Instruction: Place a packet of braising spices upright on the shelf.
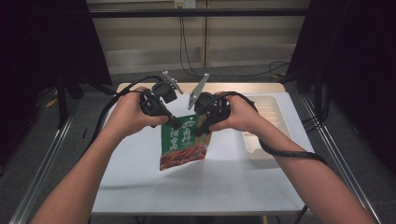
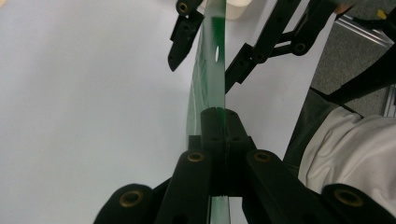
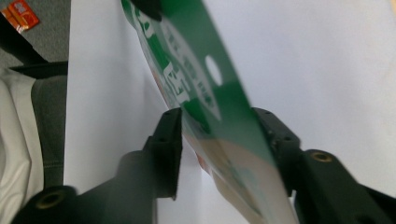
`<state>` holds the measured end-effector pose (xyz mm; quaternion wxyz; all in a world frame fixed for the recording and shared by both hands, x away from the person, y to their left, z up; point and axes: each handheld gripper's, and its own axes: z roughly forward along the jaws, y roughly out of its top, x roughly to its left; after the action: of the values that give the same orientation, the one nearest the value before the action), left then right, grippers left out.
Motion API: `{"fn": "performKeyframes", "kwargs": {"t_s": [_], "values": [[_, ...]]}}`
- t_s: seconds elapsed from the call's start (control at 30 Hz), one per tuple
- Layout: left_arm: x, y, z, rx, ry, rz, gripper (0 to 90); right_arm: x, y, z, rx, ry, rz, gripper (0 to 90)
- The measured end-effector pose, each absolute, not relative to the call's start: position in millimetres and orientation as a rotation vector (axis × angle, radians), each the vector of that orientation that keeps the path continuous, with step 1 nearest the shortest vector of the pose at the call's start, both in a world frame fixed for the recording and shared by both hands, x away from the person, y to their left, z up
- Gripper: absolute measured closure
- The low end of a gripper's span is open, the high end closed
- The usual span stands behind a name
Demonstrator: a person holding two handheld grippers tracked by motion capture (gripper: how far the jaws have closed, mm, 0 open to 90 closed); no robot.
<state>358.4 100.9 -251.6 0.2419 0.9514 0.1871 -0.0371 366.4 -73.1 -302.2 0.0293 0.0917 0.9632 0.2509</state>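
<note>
A green snack bag with a red picture on its lower half hangs upright above the white table. My left gripper is shut on the bag's top left corner; in the left gripper view its jaws clamp the bag edge-on. My right gripper is at the top right corner. Its jaws stand open on either side of the bag, with a gap showing beside the left one. The left gripper view also shows the right gripper's fingers spread around the bag.
A white tray with compartments lies on the table's right side, close behind the right hand. Cables trail from both grippers. Dark curtains stand at both sides. A small orange packet lies on the floor.
</note>
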Motion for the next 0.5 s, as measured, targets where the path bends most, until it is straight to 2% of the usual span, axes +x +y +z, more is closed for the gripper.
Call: {"fn": "performKeyframes", "kwargs": {"t_s": [0.13, 0.17, 0.3, 0.5], "values": [[360.8, 102.8, -250.9, 2.605, 0.499, -0.086, 90.0, 366.0, -70.7, -299.8, 0.281, 3.006, 0.752, 84.8], [361.6, 103.4, -251.0, 2.599, 0.51, -0.095, 90.0, 365.9, -69.9, -299.0, 0.271, 3.022, 0.741, 87.3], [363.9, 107.0, -252.4, 2.579, 0.517, -0.116, 88.9, 365.7, -67.7, -297.1, 0.279, 3.054, 0.722, 90.0], [363.7, 114.6, -256.1, 2.513, 0.524, -0.086, 78.8, 367.6, -67.1, -293.0, 0.336, 3.081, 0.652, 90.0]]}}
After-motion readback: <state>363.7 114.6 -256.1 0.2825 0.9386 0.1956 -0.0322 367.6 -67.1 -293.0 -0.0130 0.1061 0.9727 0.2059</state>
